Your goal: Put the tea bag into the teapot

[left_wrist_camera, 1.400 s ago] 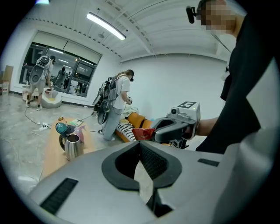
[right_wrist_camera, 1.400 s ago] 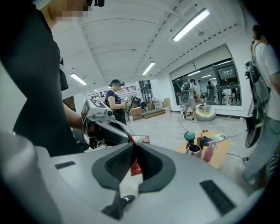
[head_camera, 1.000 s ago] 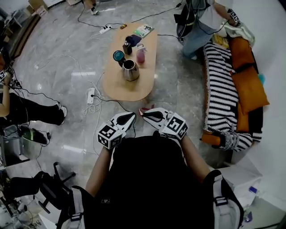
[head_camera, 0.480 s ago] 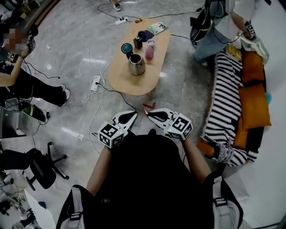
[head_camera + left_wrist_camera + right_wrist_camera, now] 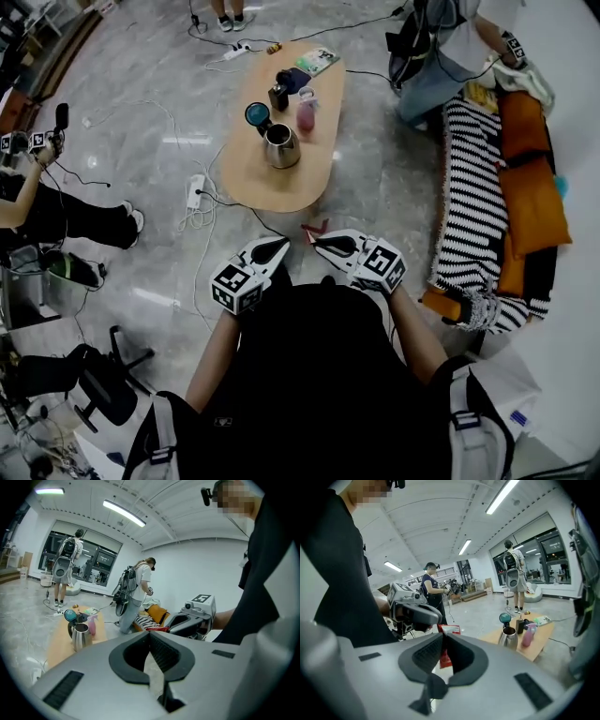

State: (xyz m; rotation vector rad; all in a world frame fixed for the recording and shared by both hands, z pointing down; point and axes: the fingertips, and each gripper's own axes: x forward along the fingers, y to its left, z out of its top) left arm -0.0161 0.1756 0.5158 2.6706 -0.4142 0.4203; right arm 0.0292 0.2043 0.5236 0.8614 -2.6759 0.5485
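Observation:
The steel teapot [image 5: 280, 147] stands on the oval wooden table [image 5: 272, 187] a good way ahead, its teal lid [image 5: 253, 114] tipped open. It also shows in the left gripper view as the teapot [image 5: 81, 636] and in the right gripper view as the teapot [image 5: 509, 637]. Both grippers are held close to my body, tips nearly facing. My right gripper [image 5: 318, 242] is shut on a red tea bag packet [image 5: 314, 228], which hangs between its jaws as the packet [image 5: 446, 657]. My left gripper [image 5: 280, 243] is shut with nothing in it [image 5: 150, 633].
On the table stand a pink bottle [image 5: 306, 112], a dark cup [image 5: 277, 97] and a booklet [image 5: 317, 61]. A striped sofa [image 5: 473, 187] with orange cushions lies to the right. A power strip [image 5: 195, 192] and cables lie on the floor. People stand or sit around.
Both grippers keep their pose near my body, the right one still holding the packet. The head view has swung slightly, so the table sits a little lower and left in it.

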